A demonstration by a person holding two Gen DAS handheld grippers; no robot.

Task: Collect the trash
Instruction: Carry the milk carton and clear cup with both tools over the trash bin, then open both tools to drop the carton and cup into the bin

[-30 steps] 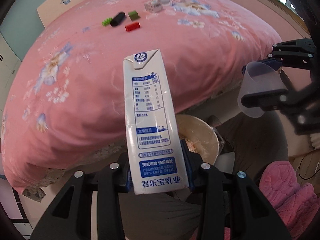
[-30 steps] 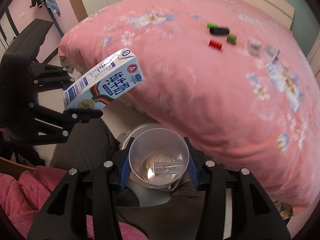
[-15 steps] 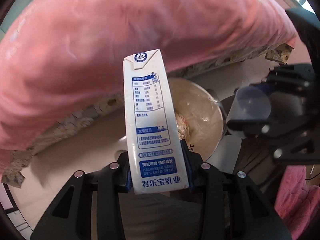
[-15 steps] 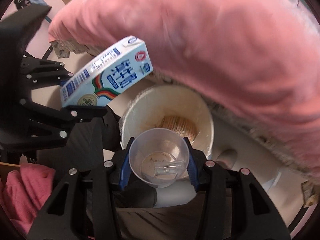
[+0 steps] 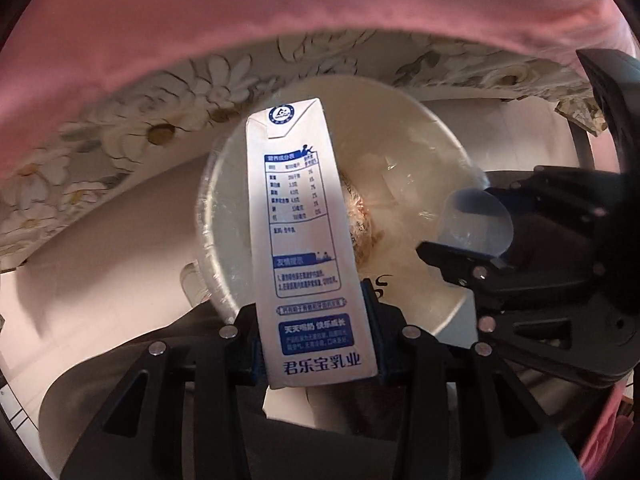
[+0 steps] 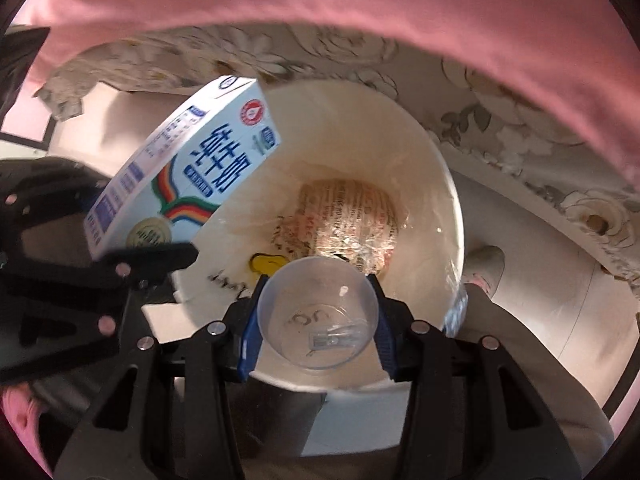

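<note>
Carton (image 5: pixel 304 240) & cup (image 6: pixel 318 312) over bin (image 6: pixel 440 184)

Overhead, a pink bedspread (image 5: pixel 280 8) sagging across the top of both views; beneath its edge, a floral-printed bed skirt (image 5: pixel 132 120) in grey and cream with white blossoms; below that, pale smooth floor (image 5: pixel 100 280), dimly lit and shadowed; at far left, a sliver of tiled floor (image 5: pixel 8 412).

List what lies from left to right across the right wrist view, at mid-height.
Left gripper → milk carton → crumpled wrapper in the bin → white bin's right rim → pale shoe on the floor.
</note>
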